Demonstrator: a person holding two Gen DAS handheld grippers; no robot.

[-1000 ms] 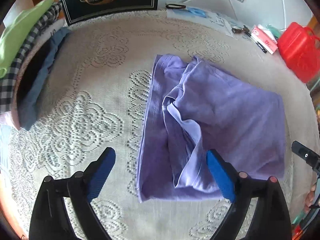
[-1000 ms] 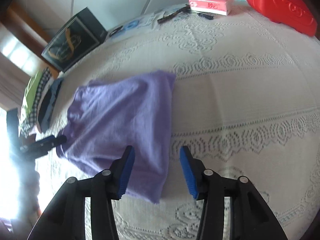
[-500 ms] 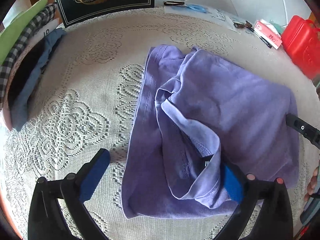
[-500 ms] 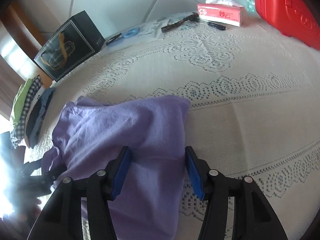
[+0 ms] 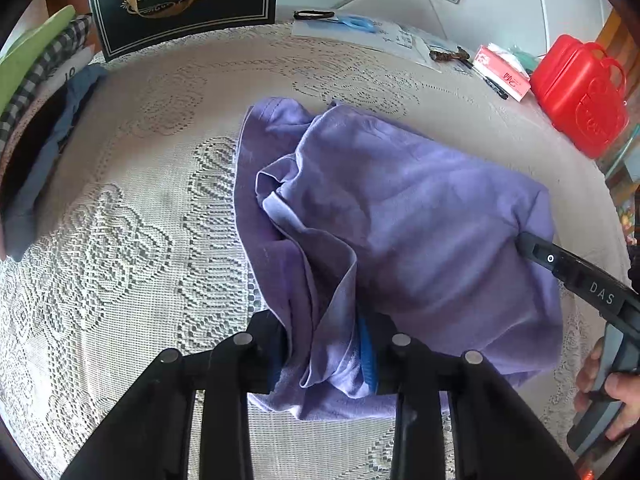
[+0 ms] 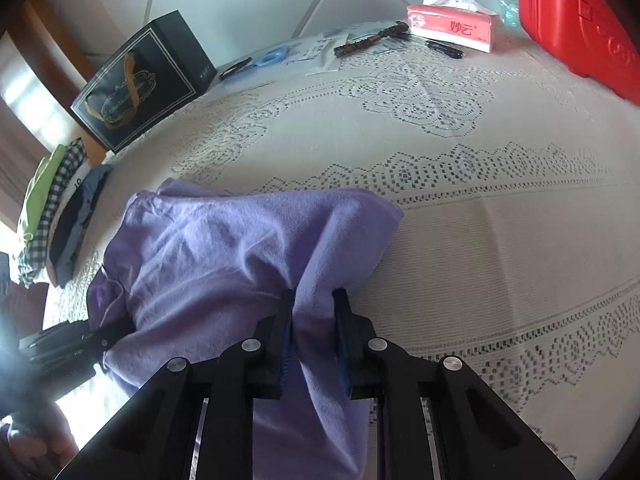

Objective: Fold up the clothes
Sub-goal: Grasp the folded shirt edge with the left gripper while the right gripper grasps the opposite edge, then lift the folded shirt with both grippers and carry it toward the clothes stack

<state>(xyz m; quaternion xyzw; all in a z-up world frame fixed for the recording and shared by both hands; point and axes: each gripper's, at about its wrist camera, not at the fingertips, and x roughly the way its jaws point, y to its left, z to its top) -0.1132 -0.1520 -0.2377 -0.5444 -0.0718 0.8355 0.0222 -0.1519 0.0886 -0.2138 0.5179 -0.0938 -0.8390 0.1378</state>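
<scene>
A purple garment (image 5: 420, 208), partly folded and rumpled, lies on the lace tablecloth (image 5: 120, 240). My left gripper (image 5: 322, 344) is closing on the bunched near-left edge of it, and cloth fills the gap between the blue pads. In the right wrist view the same garment (image 6: 224, 240) is pinched at its near right edge by my right gripper (image 6: 314, 304), whose jaws are also closing with a fold of fabric between them. The right gripper's finger (image 5: 560, 268) shows at the garment's right side, held by a hand (image 5: 612, 392).
A stack of folded clothes (image 5: 36, 92) sits at the left table edge. A black gift box (image 5: 184, 0) stands at the back. A red plastic case (image 5: 580, 92), a tissue pack (image 5: 504, 72), papers and scissors (image 5: 352, 22) lie at the back right.
Both grippers came down onto the garment's near edge and their jaws went from wide apart to closed on fabric, which is now bunched up between the pads.
</scene>
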